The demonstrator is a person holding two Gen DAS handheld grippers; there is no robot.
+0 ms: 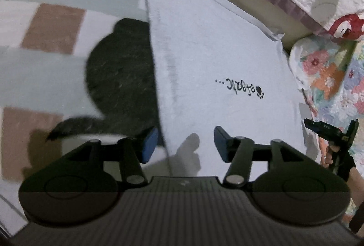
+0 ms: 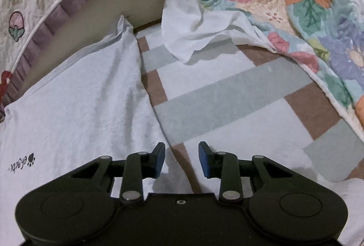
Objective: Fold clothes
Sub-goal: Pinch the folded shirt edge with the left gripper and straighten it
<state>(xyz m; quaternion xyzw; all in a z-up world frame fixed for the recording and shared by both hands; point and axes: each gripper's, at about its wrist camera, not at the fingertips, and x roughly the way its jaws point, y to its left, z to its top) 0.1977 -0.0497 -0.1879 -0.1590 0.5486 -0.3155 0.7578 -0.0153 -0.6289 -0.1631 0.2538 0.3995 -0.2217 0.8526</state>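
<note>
Both tongs, left tongs [image 1: 186, 143] and right tongs [image 2: 182, 159], gaping, empty; white shirt [image 1: 216, 59] flat just ahead.

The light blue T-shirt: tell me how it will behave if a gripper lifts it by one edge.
The light blue T-shirt will probably hang limp: it lies flat with soft wrinkles. It looks thin, so likely light. Lifted by one edge, the folded layers may slide apart. Both the left gripper and right gripper are open.

Both grippers [image 1: 185, 143] [image 2: 182, 159] matte black, blue finger pads [image 2: 203, 162], silver pivot pins; hand [image 1: 336, 157] w/ black glove.
</note>
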